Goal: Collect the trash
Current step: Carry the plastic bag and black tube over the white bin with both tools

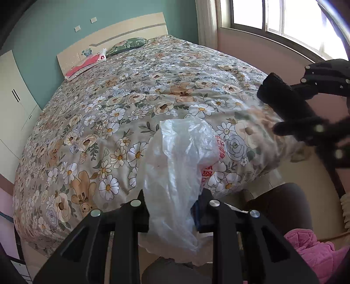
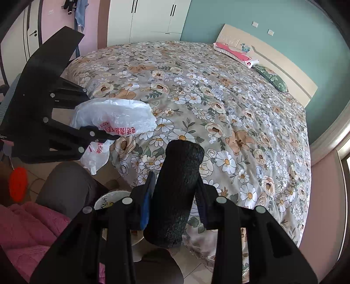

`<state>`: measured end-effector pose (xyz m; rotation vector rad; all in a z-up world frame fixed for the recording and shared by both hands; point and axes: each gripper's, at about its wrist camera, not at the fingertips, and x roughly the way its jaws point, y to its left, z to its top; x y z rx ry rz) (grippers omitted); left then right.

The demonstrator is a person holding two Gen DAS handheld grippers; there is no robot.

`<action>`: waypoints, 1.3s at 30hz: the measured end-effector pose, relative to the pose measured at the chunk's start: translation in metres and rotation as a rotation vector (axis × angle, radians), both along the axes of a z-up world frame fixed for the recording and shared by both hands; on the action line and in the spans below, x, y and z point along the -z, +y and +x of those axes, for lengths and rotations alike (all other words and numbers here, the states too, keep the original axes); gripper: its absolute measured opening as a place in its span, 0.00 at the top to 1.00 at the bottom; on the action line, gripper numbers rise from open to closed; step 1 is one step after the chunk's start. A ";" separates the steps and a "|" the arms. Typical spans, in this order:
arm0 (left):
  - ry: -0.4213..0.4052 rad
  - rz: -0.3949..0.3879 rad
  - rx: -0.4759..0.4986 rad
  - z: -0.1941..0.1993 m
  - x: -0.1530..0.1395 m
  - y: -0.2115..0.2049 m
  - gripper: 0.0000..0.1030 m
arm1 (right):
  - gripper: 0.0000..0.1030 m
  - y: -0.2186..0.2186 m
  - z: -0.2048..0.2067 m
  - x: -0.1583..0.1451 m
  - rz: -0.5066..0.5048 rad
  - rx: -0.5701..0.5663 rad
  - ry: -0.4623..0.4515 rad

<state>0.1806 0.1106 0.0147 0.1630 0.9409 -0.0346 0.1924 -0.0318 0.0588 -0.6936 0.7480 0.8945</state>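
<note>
My left gripper (image 1: 175, 209) is shut on a thin white plastic bag (image 1: 179, 166) with red print, which hangs over the foot corner of the bed. In the right wrist view the same bag (image 2: 113, 118) shows at the left, pinched in the left gripper (image 2: 113, 136). My right gripper (image 2: 172, 196) is shut on a black textured cylinder (image 2: 177, 187), which sticks up between its fingers. That cylinder (image 1: 282, 98) and the right gripper also appear at the right edge of the left wrist view, above the bed's corner.
A bed with a floral quilt (image 1: 135, 104) fills both views, with pillows (image 1: 129, 44) at the headboard. White wardrobes (image 2: 148, 17) stand by the far wall and a window (image 1: 284, 19) at the right. A person's grey-trousered knees (image 2: 65, 187) and pink quilted jacket (image 1: 317, 251) are below. A round white bowl (image 2: 113, 197) sits low on the floor.
</note>
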 end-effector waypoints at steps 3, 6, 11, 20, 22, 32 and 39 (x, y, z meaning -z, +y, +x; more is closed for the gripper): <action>0.021 -0.007 0.010 -0.010 0.016 -0.009 0.74 | 0.65 -0.005 -0.010 0.014 -0.007 -0.006 0.016; 0.040 -0.018 0.008 -0.016 0.033 -0.014 0.74 | 0.65 -0.011 -0.015 0.029 -0.011 -0.007 0.034; 0.074 -0.040 -0.005 -0.022 0.064 -0.019 0.74 | 0.65 -0.020 -0.022 0.060 -0.018 0.005 0.076; 0.169 -0.054 -0.013 -0.030 0.122 -0.024 0.74 | 0.65 -0.028 -0.030 0.122 -0.030 0.015 0.180; 0.186 -0.053 -0.015 -0.031 0.134 -0.025 0.74 | 0.65 -0.028 -0.031 0.135 -0.037 0.015 0.200; 0.269 -0.097 -0.028 -0.037 0.194 -0.024 0.74 | 0.65 -0.023 -0.045 0.210 -0.058 0.034 0.326; 0.325 -0.108 -0.031 -0.036 0.234 -0.020 0.74 | 0.65 -0.014 -0.051 0.258 -0.088 0.045 0.379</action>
